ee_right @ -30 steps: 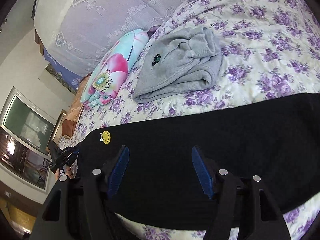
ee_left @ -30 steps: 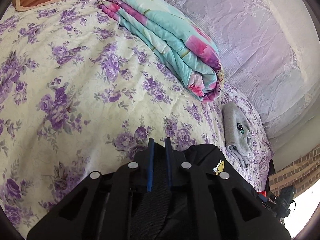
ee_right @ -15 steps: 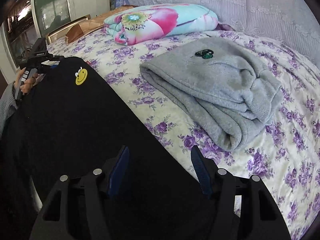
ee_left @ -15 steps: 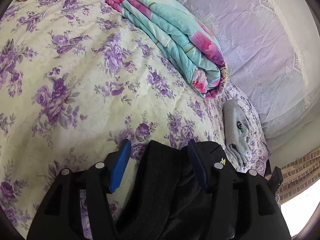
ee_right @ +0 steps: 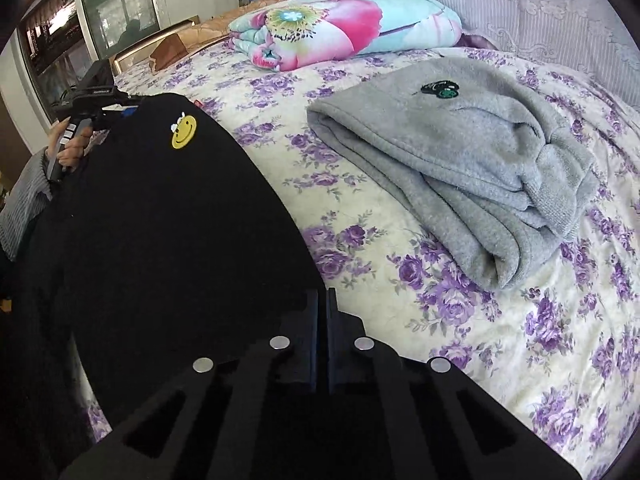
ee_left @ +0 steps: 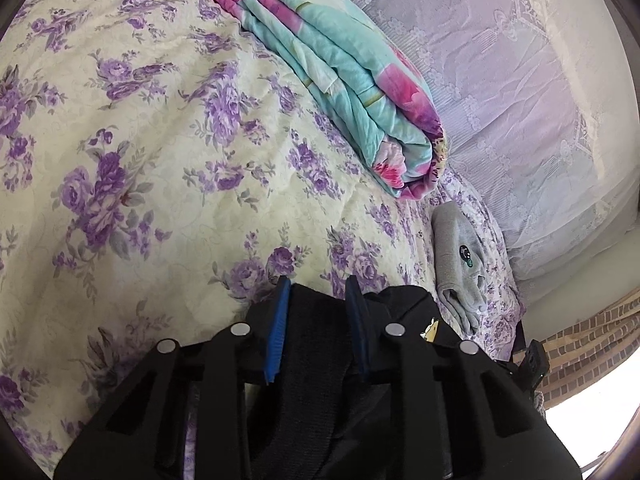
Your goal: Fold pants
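Note:
The black pants [ee_right: 160, 216] with a yellow smiley patch [ee_right: 184, 132] lie on the purple-flowered bedspread [ee_right: 460, 320]. My right gripper [ee_right: 322, 300] is shut on the near edge of the pants. In the left wrist view my left gripper [ee_left: 316, 292] stands partly open around the black waistband [ee_left: 312, 344], its blue pads either side of the cloth without pinching it. The left gripper also shows in the right wrist view [ee_right: 92, 100], held in a hand at the far end of the pants.
A folded grey garment [ee_right: 460, 160] lies on the bed to the right of the pants. A folded teal and pink quilt [ee_right: 348, 28] lies by the lace curtain [ee_left: 520, 100]. A window [ee_right: 100, 20] is at the far left.
My right gripper has closed on the pants edge. My left gripper opened from shut, then narrowed partway around the waistband.

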Demonstrator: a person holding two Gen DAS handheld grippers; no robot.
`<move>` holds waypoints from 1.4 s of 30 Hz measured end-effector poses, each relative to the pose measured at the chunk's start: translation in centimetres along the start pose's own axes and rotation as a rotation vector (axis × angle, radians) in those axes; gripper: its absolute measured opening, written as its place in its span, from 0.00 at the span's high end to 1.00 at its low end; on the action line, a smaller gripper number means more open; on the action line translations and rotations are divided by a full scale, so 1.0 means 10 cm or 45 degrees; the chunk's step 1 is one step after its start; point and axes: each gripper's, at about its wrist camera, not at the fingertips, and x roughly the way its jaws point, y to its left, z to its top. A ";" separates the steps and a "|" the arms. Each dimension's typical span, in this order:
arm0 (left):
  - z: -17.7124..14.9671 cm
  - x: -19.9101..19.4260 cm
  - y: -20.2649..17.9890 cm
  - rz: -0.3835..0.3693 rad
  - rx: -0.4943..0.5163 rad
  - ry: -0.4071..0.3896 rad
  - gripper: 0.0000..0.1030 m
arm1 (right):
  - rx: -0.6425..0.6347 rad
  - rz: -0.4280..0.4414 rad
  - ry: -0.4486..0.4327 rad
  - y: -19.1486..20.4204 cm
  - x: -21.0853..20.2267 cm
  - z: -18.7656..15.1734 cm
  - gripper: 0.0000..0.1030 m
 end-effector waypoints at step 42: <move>-1.05 -1.71 -0.03 -0.305 -0.002 -0.136 0.97 | -0.072 -0.141 -0.411 2.84 -1.98 -1.59 0.97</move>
